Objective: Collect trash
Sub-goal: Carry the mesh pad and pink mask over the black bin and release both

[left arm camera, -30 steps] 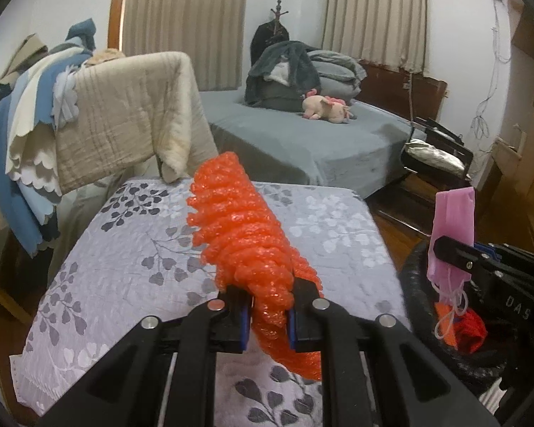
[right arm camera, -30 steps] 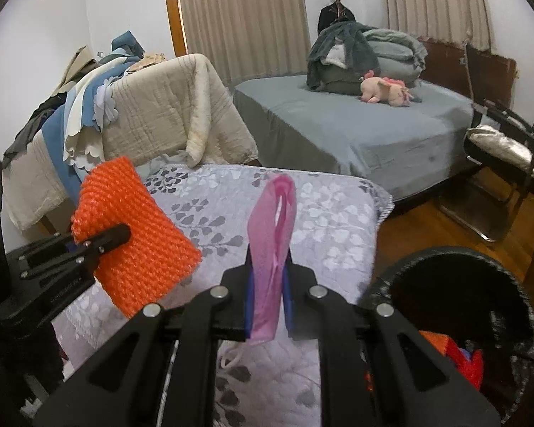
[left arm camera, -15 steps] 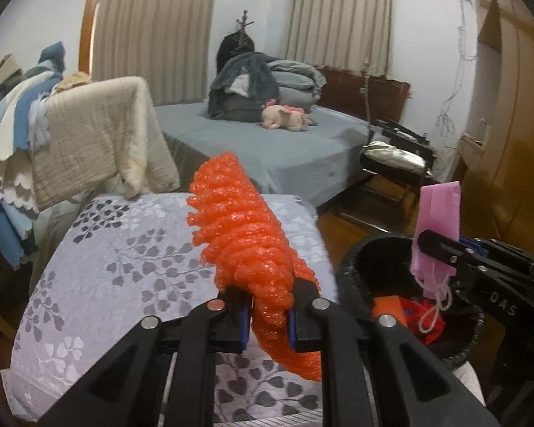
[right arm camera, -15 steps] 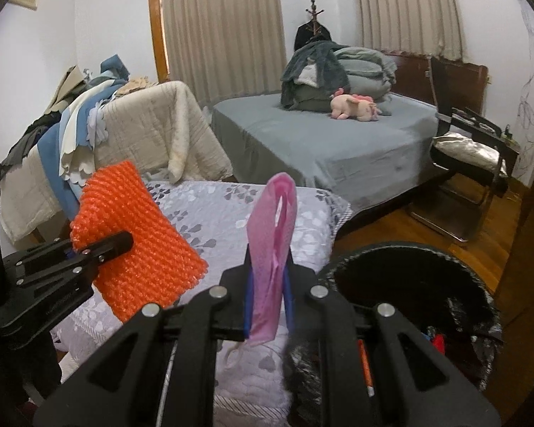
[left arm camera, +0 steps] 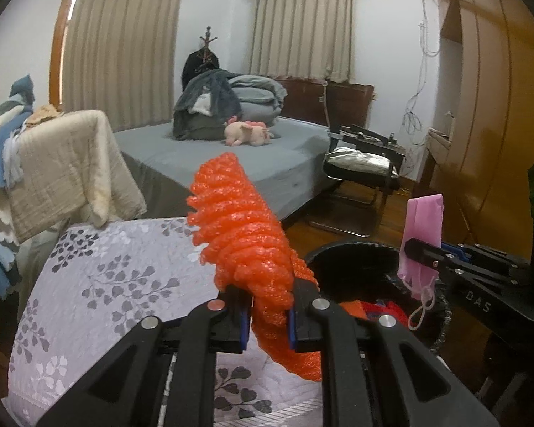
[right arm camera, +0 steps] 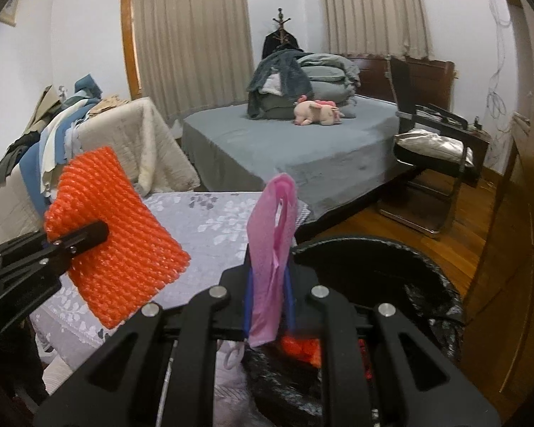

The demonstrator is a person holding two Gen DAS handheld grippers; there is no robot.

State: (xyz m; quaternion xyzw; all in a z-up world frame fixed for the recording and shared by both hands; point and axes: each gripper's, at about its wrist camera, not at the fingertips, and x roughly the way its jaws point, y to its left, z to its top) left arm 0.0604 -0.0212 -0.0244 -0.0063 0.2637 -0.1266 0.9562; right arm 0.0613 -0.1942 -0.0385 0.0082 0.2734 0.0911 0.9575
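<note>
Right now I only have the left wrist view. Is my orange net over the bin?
Observer: No. From the right wrist view, the orange foam net in the left tool hangs over the floral quilt, left of the black bin.
Operator: It looks like a crumpled ridge to me.
Observer: Side-on it is a flat, roughly square sheet, gripped at one edge.
Operator: And the pink mask?
Observer: The right tool pinches the pink mask between both fingers. The mask is folded into an upright loop.
</note>
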